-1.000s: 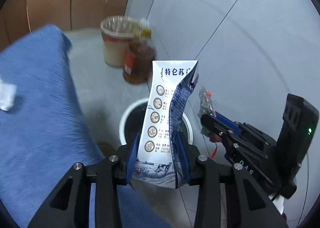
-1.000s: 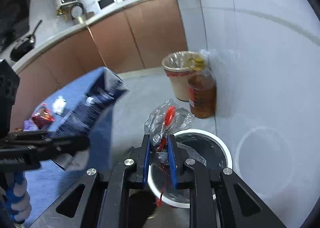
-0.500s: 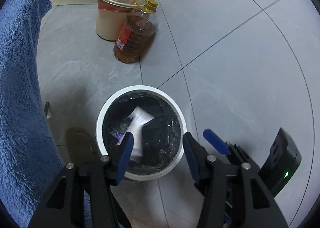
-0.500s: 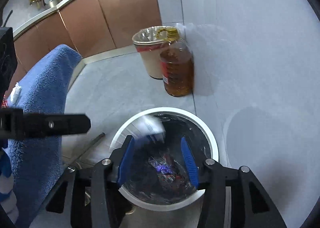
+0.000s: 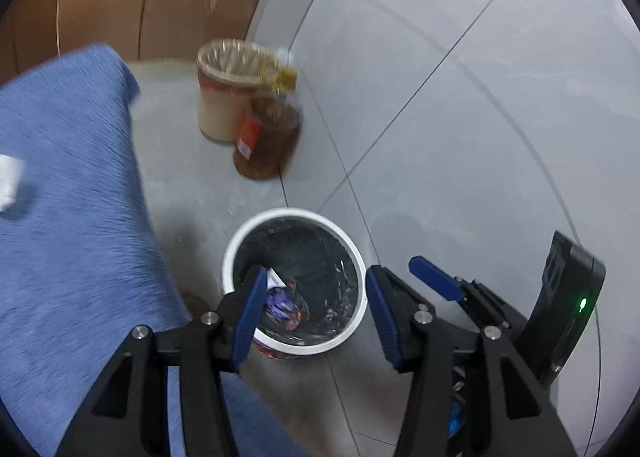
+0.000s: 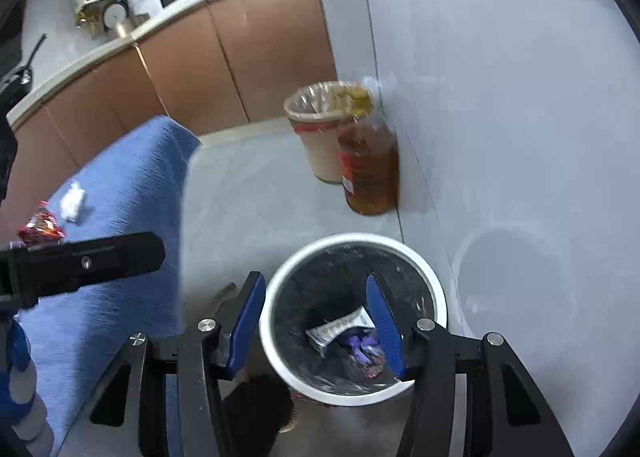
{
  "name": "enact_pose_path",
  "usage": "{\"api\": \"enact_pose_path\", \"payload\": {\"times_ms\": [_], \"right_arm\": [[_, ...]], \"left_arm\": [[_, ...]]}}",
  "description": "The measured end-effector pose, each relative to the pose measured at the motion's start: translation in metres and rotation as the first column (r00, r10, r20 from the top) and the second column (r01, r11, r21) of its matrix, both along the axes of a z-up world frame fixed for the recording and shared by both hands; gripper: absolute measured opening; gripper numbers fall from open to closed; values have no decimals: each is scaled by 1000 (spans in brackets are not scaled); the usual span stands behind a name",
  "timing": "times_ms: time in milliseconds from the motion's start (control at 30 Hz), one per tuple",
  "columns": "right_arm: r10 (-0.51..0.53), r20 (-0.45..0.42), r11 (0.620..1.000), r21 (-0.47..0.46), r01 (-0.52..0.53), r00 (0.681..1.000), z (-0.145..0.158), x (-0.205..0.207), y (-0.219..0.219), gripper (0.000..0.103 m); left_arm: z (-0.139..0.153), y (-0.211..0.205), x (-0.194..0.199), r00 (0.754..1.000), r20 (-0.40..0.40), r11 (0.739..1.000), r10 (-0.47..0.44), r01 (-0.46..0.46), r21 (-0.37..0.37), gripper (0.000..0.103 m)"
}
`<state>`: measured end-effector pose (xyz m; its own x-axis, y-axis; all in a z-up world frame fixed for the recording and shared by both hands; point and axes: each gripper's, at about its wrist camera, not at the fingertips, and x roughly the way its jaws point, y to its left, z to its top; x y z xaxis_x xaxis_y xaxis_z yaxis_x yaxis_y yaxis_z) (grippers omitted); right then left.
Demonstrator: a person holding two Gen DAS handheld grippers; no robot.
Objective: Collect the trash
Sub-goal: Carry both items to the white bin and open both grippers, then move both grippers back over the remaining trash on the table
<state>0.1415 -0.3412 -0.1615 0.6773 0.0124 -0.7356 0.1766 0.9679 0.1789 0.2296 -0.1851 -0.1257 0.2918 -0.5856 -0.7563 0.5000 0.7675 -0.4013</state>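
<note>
White-rimmed bin point(image 6: 438, 297) with black liner sits on the grey floor by the tiled wall; inside lie a flattened carton point(image 6: 340, 331) and crumpled purple wrappers point(image 6: 362, 349). Right gripper point(image 6: 316, 323) hovers above it, jaws opening, nothing between them. Left gripper point(image 5: 314, 317) hovers too, open and empty. Behind: lined beige bin point(image 5: 224, 97) touching an oil bottle point(image 5: 268, 141). Blue cloth point(image 6: 132, 193) at left carries a red wrapper point(image 6: 40, 227) and white tissue point(image 6: 74, 201).
</note>
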Motion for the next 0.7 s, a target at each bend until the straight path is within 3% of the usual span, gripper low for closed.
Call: {"api": "enact_pose_path", "payload": {"times_ms": [300,700], "right_arm": [[77,144,997,-35,-73,987,74,-27,44,52],[198,252,980,-73,-186,947,133,-53,99,53]], "left_arm": [[61,65,-48,982,183,999,42,-43,2,49],[97,181,-85,946,257,979,200,-202,-19,49]]}}
